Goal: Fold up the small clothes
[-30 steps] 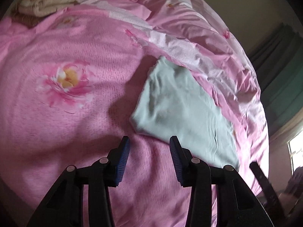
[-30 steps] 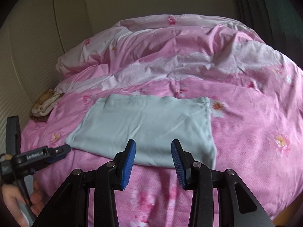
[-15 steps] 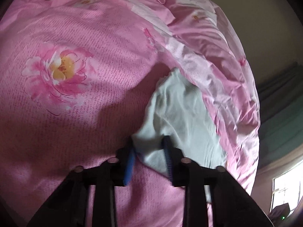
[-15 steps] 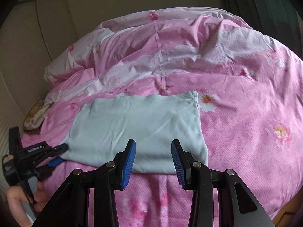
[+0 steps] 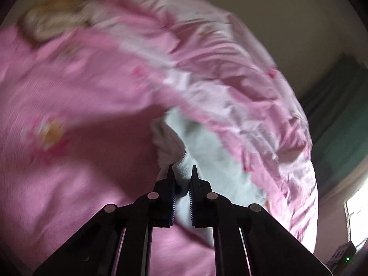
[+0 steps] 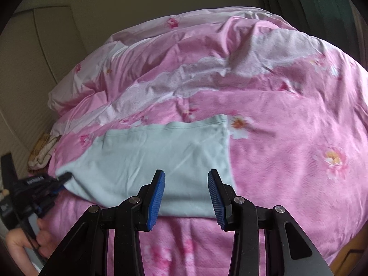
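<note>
A pale mint-green garment [image 6: 161,161] lies flat on the pink floral bedspread [image 6: 287,161]. My left gripper [image 5: 182,172] is shut on the garment's near left corner [image 5: 184,168] and lifts it a little off the bed; the left wrist view is motion-blurred. That gripper also shows at the left of the right wrist view [image 6: 62,178], pinching the same corner. My right gripper [image 6: 186,179] is open and empty, hovering just above the garment's near edge, towards its right end.
A crumpled pink and white duvet [image 6: 207,64] is heaped at the back of the bed. A tan and cream folded cloth [image 6: 42,149] lies at the bed's far left by the beige wall. Dark green curtains [image 5: 340,119] hang to the right.
My left gripper closed on the garment's corner and has raised it, bunching the cloth. My right gripper moved closer to the garment's near edge and stayed open.
</note>
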Tool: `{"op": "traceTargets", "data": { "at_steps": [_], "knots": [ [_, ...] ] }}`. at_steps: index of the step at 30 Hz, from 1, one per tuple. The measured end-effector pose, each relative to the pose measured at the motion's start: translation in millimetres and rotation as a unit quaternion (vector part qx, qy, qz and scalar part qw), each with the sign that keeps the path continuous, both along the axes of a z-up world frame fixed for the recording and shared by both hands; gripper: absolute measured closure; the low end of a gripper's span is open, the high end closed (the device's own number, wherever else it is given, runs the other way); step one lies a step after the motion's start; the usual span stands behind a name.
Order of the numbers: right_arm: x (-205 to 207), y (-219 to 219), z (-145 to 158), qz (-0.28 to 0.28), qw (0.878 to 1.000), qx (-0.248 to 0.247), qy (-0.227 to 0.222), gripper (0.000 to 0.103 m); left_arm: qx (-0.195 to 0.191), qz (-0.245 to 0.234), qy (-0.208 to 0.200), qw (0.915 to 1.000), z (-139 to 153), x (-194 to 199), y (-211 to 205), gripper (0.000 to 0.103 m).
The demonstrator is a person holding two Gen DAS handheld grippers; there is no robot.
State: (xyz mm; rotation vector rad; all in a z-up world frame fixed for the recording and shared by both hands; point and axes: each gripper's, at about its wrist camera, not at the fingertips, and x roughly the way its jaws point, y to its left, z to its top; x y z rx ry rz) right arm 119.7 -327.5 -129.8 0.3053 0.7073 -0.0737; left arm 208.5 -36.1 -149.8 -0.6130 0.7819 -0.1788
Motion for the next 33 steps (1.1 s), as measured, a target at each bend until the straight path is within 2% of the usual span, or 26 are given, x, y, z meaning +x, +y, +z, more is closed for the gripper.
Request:
{"op": "traceTargets", "data": {
  "at_steps": [3,8,14,17,19,21,23,25,27,29,33],
  "knots": [
    [-6.4,-16.1,3.8,-0.010,1.000,0.003,0.000,0.063,0.019,-0.038,-0.032,0.9986,24.6,8.9,-34.8,0.092],
    [-18.4,-51.1,10.6,-0.030,1.000,0.010,-0.002,0.063,0.024,-0.108,-0.047,0.9927,42.6,20.1,-110.1,0.092],
    [-31.8,-99.6,7.0,-0.066,0.998,0.022,0.003,0.063,0.045,-0.195,-0.031,0.9793,25.2,6.2,-194.8,0.093],
    [-37.4,-123.3,-2.3,-0.082,0.996,0.030,0.011,0.063,0.058,-0.245,-0.021,0.9676,8.1,-12.7,-229.6,0.093],
    [-41.6,-138.7,-10.7,-0.092,0.995,0.036,0.016,0.063,0.083,-0.268,-0.016,0.9595,-6.0,-26.6,-247.0,0.093],
    [-44.1,-150.2,-18.3,-0.099,0.994,0.042,0.023,0.063,0.110,-0.273,-0.006,0.9557,-22.3,-33.5,-255.0,0.093],
    [-44.7,-159.4,-29.2,-0.100,0.993,0.052,0.035,0.063,0.108,-0.275,0.010,0.9553,-33.0,-32.2,-254.4,0.092],
    [-44.7,-164.1,-40.3,-0.097,0.992,0.061,0.049,0.063,0.118,-0.281,0.007,0.9523,-33.2,-34.7,-257.7,0.092],
    [-44.4,-164.6,-47.9,-0.091,0.992,0.066,0.056,0.063,0.125,-0.286,0.000,0.9500,-26.0,-39.8,-257.0,0.084],
    [-44.1,-163.5,-51.5,-0.086,0.992,0.067,0.057,0.063,0.124,-0.295,-0.004,0.9472,-15.8,-45.9,-254.0,0.064],
    [-43.0,-158.7,-46.8,-0.076,0.993,0.070,0.048,0.063,0.149,-0.305,-0.022,0.9403,2.2,-61.7,-236.8,0.060]
  ]
}}
